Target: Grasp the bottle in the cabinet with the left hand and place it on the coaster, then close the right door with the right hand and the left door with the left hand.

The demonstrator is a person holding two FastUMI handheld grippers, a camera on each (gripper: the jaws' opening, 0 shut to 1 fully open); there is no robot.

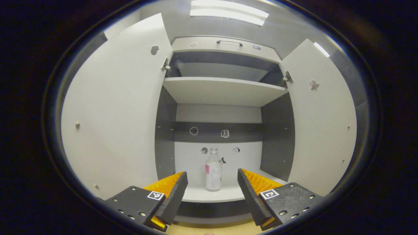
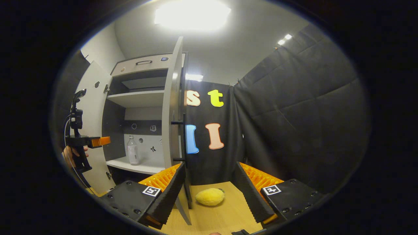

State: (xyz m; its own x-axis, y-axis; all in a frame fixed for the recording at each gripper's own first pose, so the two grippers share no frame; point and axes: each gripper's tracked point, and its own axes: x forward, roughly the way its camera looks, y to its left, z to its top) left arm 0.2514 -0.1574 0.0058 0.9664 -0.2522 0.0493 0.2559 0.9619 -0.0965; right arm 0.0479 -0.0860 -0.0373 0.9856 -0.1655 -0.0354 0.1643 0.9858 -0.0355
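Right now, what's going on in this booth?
A person holds a gripper in each hand before an open cabinet. The left gripper is open and lined up on a clear bottle standing upright on the lower shelf, not yet touching it. Both the left door and the right door stand wide open. The right gripper hangs open and empty over the wooden table, near a yellow object.
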